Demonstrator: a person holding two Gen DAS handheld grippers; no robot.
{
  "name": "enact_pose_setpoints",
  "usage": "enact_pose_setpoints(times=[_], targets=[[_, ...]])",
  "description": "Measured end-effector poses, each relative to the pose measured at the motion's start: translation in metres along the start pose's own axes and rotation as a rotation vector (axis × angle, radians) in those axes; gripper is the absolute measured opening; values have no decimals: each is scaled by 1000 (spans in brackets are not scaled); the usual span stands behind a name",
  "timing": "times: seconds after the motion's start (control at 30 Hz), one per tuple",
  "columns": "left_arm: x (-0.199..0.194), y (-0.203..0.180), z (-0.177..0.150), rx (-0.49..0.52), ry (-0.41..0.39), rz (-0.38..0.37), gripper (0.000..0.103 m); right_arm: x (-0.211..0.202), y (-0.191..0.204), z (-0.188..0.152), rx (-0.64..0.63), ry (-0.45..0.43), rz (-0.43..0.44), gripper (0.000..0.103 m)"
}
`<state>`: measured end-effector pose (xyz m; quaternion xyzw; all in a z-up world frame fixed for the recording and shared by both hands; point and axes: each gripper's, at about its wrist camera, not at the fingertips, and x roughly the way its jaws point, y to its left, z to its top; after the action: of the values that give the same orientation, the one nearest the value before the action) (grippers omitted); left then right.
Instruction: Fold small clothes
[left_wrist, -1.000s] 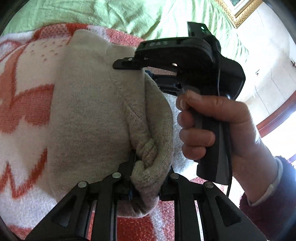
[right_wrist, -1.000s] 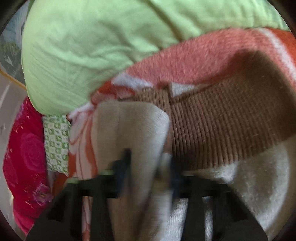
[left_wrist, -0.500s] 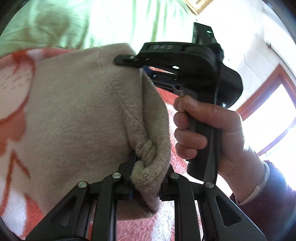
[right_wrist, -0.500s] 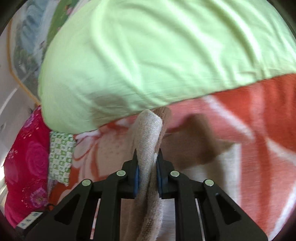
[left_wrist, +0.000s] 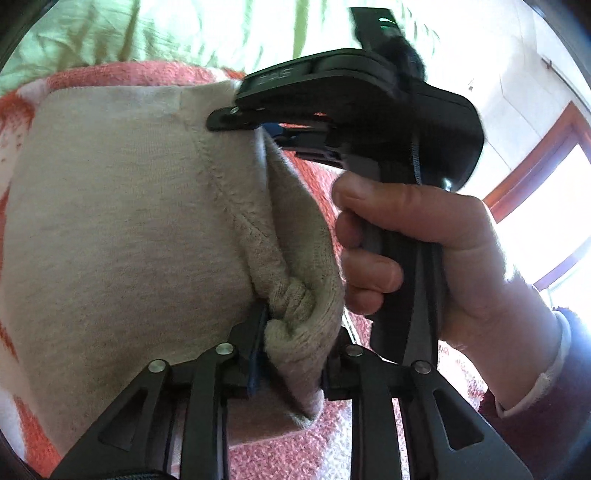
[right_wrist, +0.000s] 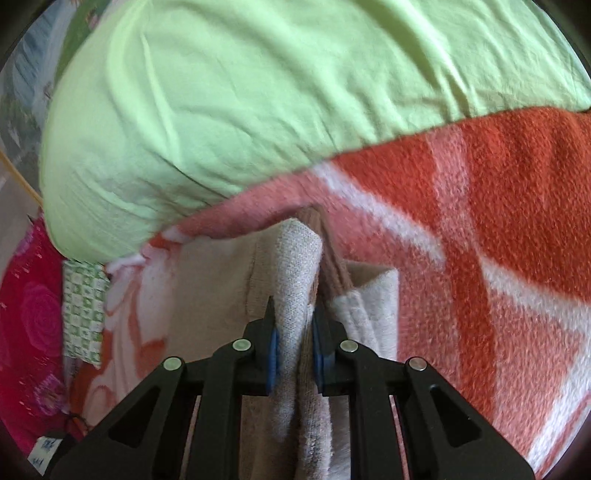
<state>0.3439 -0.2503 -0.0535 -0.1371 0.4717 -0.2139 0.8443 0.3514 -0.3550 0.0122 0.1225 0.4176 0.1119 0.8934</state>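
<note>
The left gripper (left_wrist: 295, 332) is holding a bunched fold of the beige garment (left_wrist: 122, 229), its jaws having just been opening — whether the pads are pressing is unclear. The right gripper (right_wrist: 293, 345) is pinching the garment's far edge, which is hanging over the orange-and-white blanket (right_wrist: 498, 229) beside the green pillow (right_wrist: 258, 92).

The garment (left_wrist: 122, 229) lies on the blanket (right_wrist: 498, 229), with the sheet (right_wrist: 240, 92) behind it, the right gripper (left_wrist: 258, 123) at its far edge and the left gripper (left_wrist: 295, 343) at its near edge
</note>
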Motion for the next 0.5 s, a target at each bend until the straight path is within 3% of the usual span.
enact_pose_setpoints(times=[0.2,0.33,0.5], targets=[[-2,-10,-11,35,22,-37,57,-16,-7,-9,57,-10,-14,28],[-19,-6,-22,17,33,-73,60,-46,-11,-19,75,-45,-55,36],[-59,16,-40,-24,11,-90,66,-83,-12,-41,97,-73,-18,36]])
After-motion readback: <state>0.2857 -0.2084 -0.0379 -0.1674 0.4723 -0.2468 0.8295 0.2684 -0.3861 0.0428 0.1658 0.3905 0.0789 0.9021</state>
